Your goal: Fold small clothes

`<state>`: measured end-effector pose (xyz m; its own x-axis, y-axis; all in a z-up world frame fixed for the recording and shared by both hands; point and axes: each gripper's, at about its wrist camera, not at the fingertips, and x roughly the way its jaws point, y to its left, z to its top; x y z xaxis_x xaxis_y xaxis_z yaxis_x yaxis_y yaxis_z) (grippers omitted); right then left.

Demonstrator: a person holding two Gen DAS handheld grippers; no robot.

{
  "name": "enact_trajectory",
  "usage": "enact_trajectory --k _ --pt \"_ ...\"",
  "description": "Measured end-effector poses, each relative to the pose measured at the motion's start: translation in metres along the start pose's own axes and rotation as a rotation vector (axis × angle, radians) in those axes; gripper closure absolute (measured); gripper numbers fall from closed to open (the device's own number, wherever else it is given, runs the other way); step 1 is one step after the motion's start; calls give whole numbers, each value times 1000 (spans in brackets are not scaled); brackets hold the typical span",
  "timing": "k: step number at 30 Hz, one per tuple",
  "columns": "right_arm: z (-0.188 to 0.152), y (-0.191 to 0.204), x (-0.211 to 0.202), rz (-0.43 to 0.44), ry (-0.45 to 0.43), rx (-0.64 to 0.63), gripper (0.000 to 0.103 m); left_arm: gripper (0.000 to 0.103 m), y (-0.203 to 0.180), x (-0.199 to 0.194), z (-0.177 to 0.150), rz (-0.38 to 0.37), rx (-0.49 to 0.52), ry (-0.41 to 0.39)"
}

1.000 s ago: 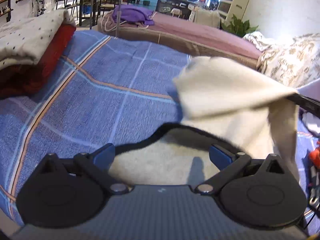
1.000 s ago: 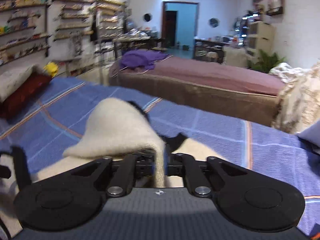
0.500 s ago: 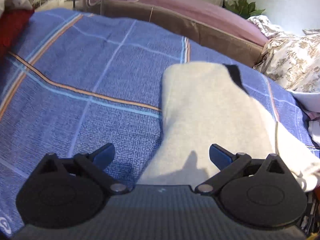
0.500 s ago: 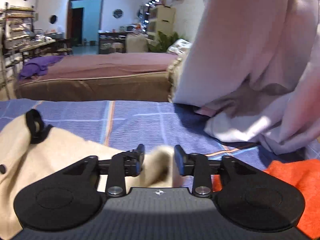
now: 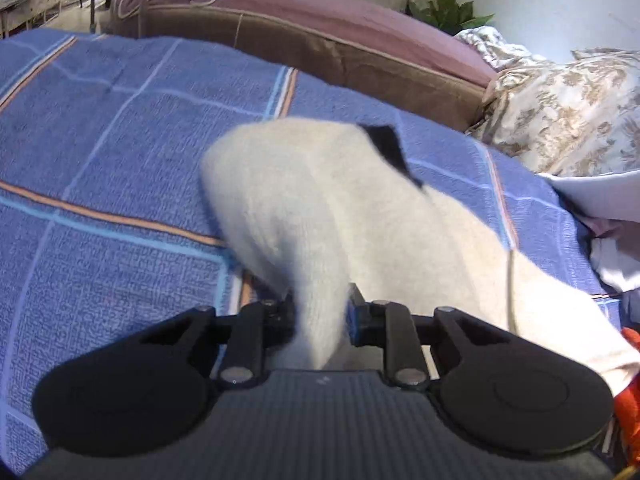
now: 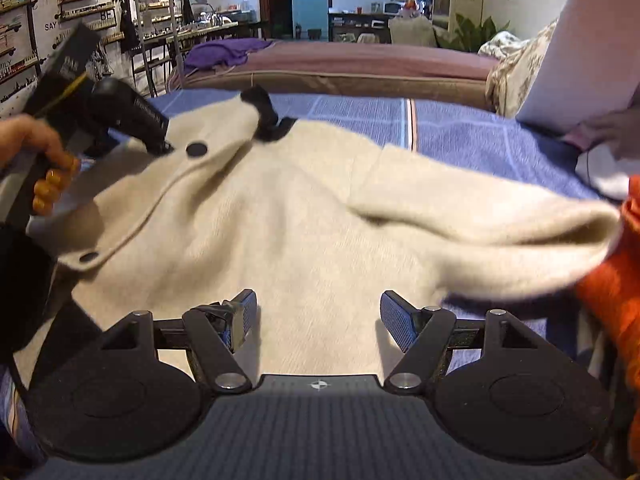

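Left gripper (image 5: 319, 314): jaws closing on a bunched fold of the cream knit cardigan (image 5: 344, 216) — a second ago they stood wide over flat cloth; pads now pinch the fabric between them.
Right gripper (image 6: 318, 320): jaws opening, ridged blue pads (image 6: 394, 318) wide apart above the cardigan's hem and nothing between them; a second ago they were clamped on a raised fold.
Cardigan: soft, fuzzy cream wool spread on the bed, sleeve (image 6: 488, 228) lying rumpled toward the right, dark round buttons (image 6: 197, 148) along the placket, black trim at the collar (image 6: 264, 114).
Person's hand (image 6: 38, 148): at the far left of the right wrist view, gripping the handle of the left tool, whose tip meets the cardigan's upper edge.
Orange cloth (image 6: 612, 280): coarse, bright, touching the sleeve cuff at right.
Bedspread (image 5: 120, 140): blue woven check with orange and pale stripes — it lies under the garment.
Second bed (image 6: 360, 60): mauve cover, purple cloth (image 6: 228, 50) heaped on it, well behind.
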<state>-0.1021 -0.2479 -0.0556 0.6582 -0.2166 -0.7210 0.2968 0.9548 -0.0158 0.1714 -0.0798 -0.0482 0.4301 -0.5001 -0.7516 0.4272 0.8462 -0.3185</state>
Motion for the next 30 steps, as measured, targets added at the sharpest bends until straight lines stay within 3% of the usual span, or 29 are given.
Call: enact_trajectory --k 3,7,9,11,13,17,19,20,22,24,25,26,27,28,30 --pt "-14 -7 7 -5 38 33 0 86 -51 -42 -5 -58 127 -91" --pt "-26 -5 6 -8 -10 15 0 86 -135 -81 -41 -195 358 -145" --pt "-28 -4 8 -16 -31 5 0 86 -171 -86 -76 -284 443 -100" --pt "-32 -4 8 -13 -50 14 0 85 -188 -77 -106 -348 470 -4" --pt "-37 -7 5 2 -56 33 0 85 -190 -61 -131 -358 479 81" --pt "-45 -10 1 9 -68 10 0 68 -158 -46 -145 -371 378 220" --pt "-47 -11 0 10 -82 12 0 41 -144 -61 -131 -362 355 165" --pt "-47 -11 1 11 -84 16 0 33 -137 -73 -117 -336 347 99" --pt "-46 -10 3 8 -85 16 0 0 -120 -88 -87 -245 318 -42" --pt "-46 -8 4 3 -87 12 0 0 -94 -91 -58 -135 275 -156" --pt "-45 -8 4 2 -89 12 0 0 -82 -83 -48 -65 250 -159" --pt "-45 -8 4 0 -90 12 0 0 -67 -69 -37 -3 210 -128" --pt "-45 -7 4 -1 -91 10 0 2 -51 -49 -29 10 161 -60" --pt "-47 -9 5 -1 -92 9 0 8 -38 -32 -23 -16 107 8" --pt "-48 -8 4 -1 -92 7 0 10 -19 6 -22 -87 -19 117"
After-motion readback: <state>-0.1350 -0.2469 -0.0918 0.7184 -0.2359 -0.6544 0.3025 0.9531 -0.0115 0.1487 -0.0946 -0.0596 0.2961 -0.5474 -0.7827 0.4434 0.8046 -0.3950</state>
